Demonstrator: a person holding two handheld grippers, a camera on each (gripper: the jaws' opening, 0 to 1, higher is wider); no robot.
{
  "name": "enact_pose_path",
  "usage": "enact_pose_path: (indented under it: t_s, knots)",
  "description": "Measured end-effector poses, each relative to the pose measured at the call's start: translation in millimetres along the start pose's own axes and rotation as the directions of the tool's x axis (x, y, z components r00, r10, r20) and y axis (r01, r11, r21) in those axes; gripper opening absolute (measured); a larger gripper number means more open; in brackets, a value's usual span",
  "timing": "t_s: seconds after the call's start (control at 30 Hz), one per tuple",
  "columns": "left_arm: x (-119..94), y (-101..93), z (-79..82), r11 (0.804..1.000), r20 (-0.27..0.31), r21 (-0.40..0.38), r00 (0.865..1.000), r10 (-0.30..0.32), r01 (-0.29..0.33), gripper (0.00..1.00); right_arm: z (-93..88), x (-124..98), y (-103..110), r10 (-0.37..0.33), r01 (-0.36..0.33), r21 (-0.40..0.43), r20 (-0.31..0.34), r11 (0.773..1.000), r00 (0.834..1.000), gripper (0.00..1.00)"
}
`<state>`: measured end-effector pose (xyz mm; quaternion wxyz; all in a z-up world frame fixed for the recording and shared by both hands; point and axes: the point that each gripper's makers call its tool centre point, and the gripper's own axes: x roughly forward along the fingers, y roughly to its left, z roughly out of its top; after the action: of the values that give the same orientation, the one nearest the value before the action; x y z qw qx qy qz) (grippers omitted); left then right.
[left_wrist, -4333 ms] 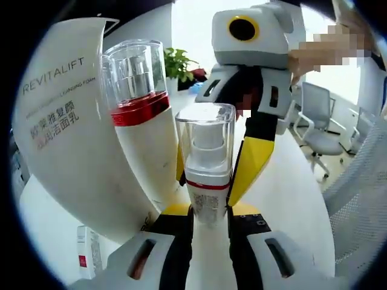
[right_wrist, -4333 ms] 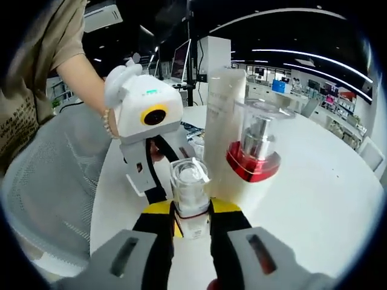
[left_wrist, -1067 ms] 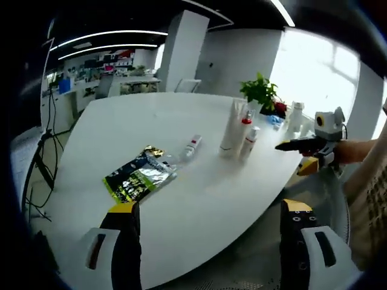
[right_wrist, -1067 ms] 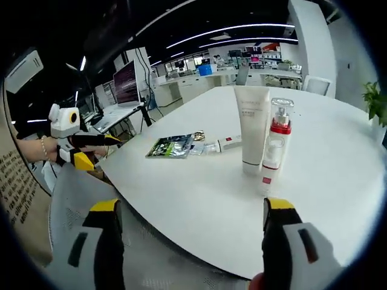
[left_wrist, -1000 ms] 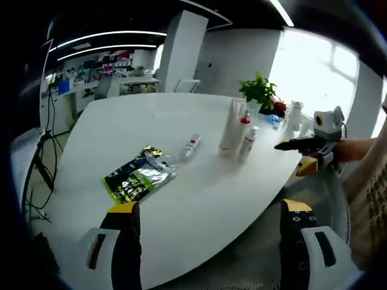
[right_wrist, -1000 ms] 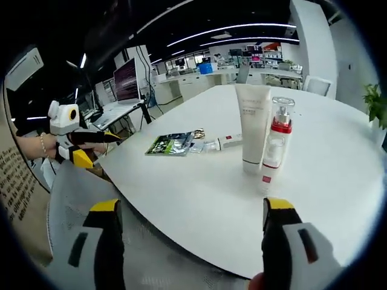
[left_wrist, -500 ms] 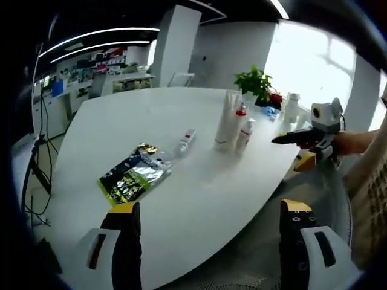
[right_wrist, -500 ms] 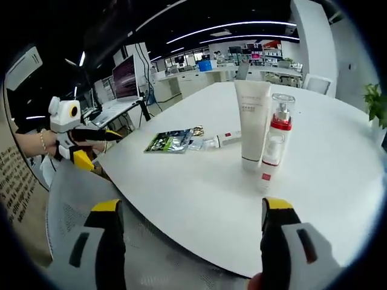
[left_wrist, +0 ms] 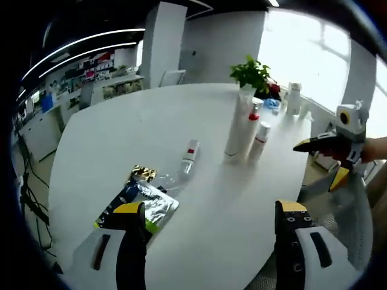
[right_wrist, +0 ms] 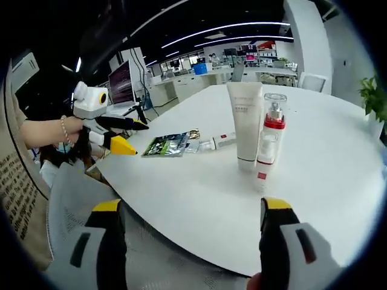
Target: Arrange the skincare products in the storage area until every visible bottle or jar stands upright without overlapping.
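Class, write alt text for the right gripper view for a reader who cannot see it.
A tall white tube and two red-collared pump bottles stand upright on a round white table. A small tube and a foil sachet lie flat beyond; the left gripper hovers open.

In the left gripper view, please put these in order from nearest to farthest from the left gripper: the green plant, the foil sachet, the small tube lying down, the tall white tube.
1. Foil sachet, by the left jaw.
2. Small tube lying down, mid-table.
3. Tall white tube, standing farther right.
4. Green plant, far edge.
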<state>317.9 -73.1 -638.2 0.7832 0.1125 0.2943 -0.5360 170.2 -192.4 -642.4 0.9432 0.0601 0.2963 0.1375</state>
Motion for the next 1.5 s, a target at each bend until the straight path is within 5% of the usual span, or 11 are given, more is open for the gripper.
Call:
enact_pose_path:
  t_s: [0.6,1.5]
  knots:
    - [82,14.9,20.7,0.994,-0.102,0.088,0.993,-0.053,0.062,0.73,1.5,-1,-6,-0.020,0.019,0.040,0.018,0.999,1.000,0.90]
    - [157,36.8,9.9,0.978,-0.302,0.182,0.952,-0.039,0.098,0.46,5.4,-3,-16,-0.069,0.065,0.088,0.051,0.994,0.996,0.89]
